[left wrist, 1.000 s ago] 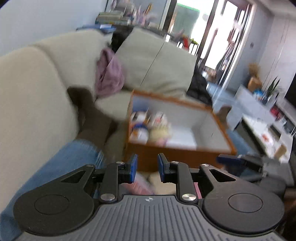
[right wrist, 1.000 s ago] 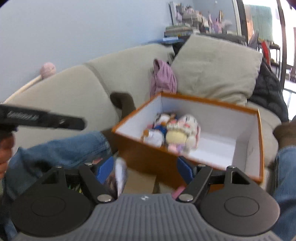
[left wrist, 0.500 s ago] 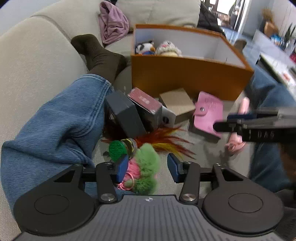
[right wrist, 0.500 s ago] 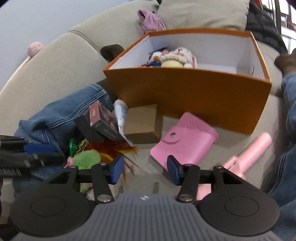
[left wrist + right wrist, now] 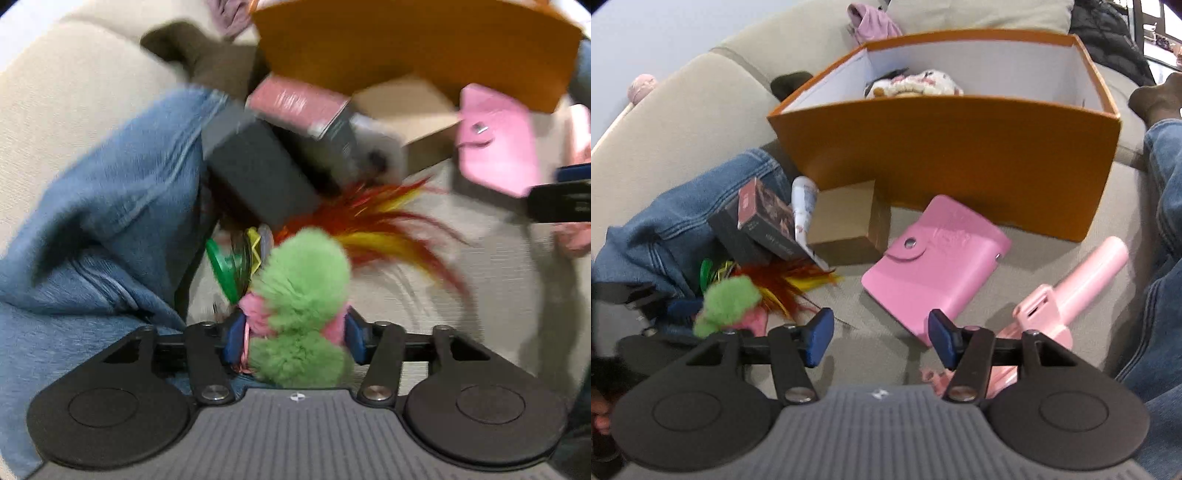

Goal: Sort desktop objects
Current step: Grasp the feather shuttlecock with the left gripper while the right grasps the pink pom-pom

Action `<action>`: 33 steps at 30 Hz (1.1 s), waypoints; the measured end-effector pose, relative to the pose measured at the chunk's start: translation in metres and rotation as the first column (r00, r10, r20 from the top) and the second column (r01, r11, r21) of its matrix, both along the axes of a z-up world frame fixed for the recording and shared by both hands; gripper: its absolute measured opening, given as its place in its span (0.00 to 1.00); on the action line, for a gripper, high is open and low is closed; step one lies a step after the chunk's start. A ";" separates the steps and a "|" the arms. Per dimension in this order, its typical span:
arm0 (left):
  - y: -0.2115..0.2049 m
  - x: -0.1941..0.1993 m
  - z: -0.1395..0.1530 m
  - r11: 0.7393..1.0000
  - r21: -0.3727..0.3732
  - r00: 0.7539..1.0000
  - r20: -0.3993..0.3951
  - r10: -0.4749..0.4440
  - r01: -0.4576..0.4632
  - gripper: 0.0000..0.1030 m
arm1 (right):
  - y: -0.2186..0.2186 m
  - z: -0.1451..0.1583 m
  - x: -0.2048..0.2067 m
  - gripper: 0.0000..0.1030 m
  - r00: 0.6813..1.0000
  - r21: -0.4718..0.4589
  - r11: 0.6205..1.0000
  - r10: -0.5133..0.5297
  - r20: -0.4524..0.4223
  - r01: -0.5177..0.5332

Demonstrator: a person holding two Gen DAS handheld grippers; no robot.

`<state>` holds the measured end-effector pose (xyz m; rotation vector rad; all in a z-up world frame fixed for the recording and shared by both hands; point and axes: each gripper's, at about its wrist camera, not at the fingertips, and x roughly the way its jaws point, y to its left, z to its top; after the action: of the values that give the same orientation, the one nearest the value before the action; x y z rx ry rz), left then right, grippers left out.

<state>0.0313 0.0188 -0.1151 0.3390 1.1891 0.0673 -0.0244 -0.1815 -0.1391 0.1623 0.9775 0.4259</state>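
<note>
Each gripper, the left gripper (image 5: pixel 293 339) and the right gripper (image 5: pixel 881 341), has black linkage arms with silver screws, round black discs at either side, blue pads (image 5: pixel 820 341) on the fingers and a ribbed grey body. The person wears blue jeans (image 5: pixel 103 229) and dark brown socks (image 5: pixel 207 55).

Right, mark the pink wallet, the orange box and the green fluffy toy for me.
pink wallet (image 5: pixel 936 264): right wrist view, middle of its front face, below the snap flap.
orange box (image 5: pixel 945 155): right wrist view, outer front wall.
green fluffy toy (image 5: pixel 306 280): left wrist view, upper green puff, between the left gripper's fingers.
</note>
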 end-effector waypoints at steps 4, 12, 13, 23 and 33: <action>0.017 -0.009 0.013 0.994 -0.111 0.999 0.037 0.021 -0.016 0.47 | -0.001 0.004 -0.002 0.57 1.000 -0.011 1.000 -0.007 0.028 0.008; 0.037 -0.033 0.060 0.837 -0.541 0.993 0.114 -0.022 0.081 0.25 | 0.001 0.018 -0.003 0.51 0.999 0.008 1.000 0.010 0.045 -0.010; 0.031 -0.031 0.063 0.830 -0.549 0.992 0.121 -0.037 0.098 0.25 | -0.002 0.021 -0.002 0.50 0.999 0.007 1.000 -0.003 0.046 0.003; 0.059 -0.046 0.095 0.874 -0.485 0.974 0.214 0.071 0.043 0.00 | 0.019 0.006 0.004 0.48 0.995 0.065 0.993 0.101 -0.013 -0.100; 0.061 -0.046 0.101 0.916 -0.391 0.971 0.239 0.010 0.087 0.02 | 0.059 -0.033 0.052 0.56 0.951 0.261 0.965 0.105 -0.292 -0.026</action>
<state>-0.0150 0.0793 -0.0146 -0.0086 0.9298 -0.1664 0.0275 -0.1221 -0.1720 0.4390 1.2315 0.6002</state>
